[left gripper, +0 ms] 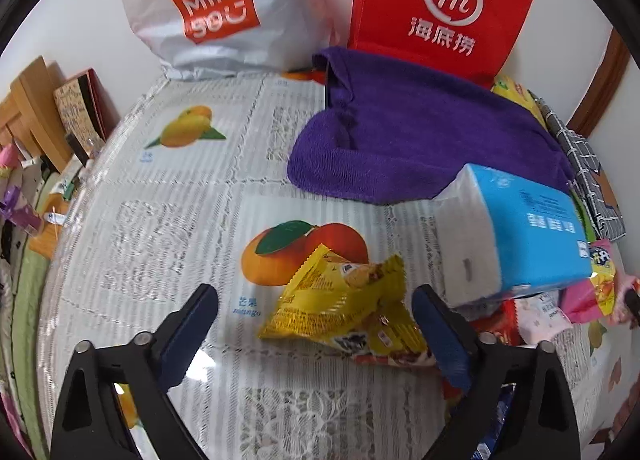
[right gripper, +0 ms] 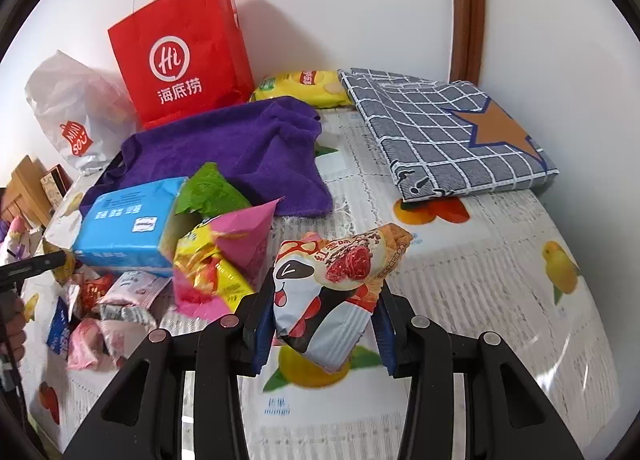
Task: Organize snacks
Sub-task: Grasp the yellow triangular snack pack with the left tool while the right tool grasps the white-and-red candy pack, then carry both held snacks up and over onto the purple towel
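My left gripper [left gripper: 316,300] is open just above the table, its fingers on either side of a yellow snack packet [left gripper: 344,300] that lies on the fruit-print tablecloth [left gripper: 160,220]. My right gripper [right gripper: 324,320] is shut on a white and red panda-print snack bag [right gripper: 332,284] and holds it above the table. A heap of snack packets [right gripper: 120,300] in pink, yellow and red lies left of it, beside a blue tissue pack [right gripper: 128,220], which also shows in the left wrist view [left gripper: 532,232].
A purple towel [left gripper: 404,140] covers something at the back. A red paper bag [left gripper: 440,8] and a white Miniso bag [left gripper: 216,12] stand against the wall. A checked folded cloth [right gripper: 448,132] and a yellow chip bag [right gripper: 304,86] lie at the back right.
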